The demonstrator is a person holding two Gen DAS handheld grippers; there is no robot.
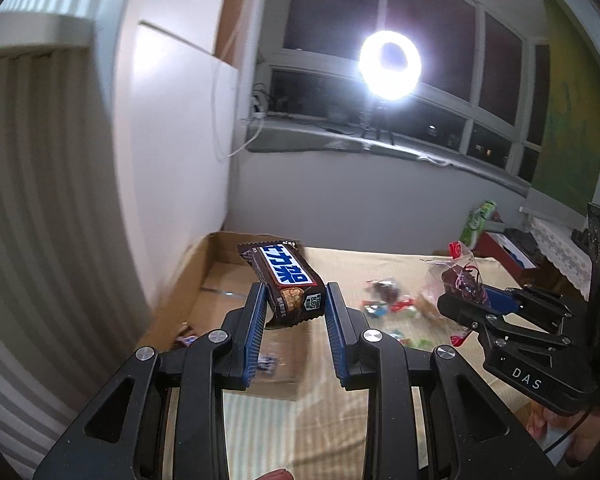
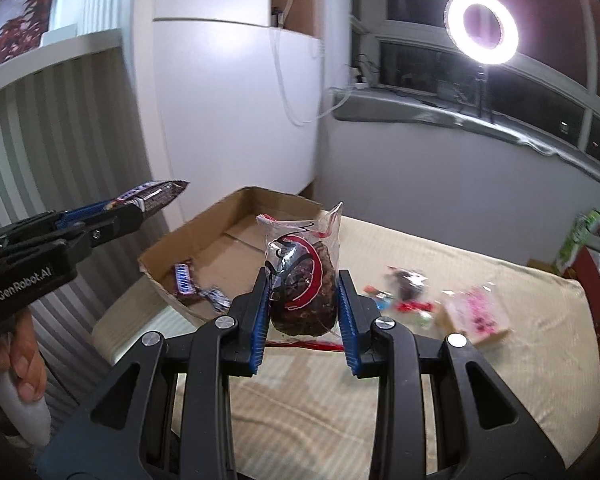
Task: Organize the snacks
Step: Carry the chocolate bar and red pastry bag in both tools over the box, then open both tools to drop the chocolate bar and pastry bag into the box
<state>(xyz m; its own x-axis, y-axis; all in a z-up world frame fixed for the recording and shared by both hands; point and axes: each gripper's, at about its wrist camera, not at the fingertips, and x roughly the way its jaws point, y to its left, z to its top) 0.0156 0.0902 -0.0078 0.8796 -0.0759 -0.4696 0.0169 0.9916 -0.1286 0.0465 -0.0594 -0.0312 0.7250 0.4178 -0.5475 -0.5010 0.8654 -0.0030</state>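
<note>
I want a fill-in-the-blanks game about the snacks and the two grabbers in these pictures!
1. The left gripper is pinching a brown ____ bar.
2. The right gripper holds a clear packet with a dark ____ inside.
3. Two chocolate bars already lie inside the ____ box.
4. The loose candies lie on the beige ____.

Missing words: chocolate; cookie; cardboard; tablecloth
</note>
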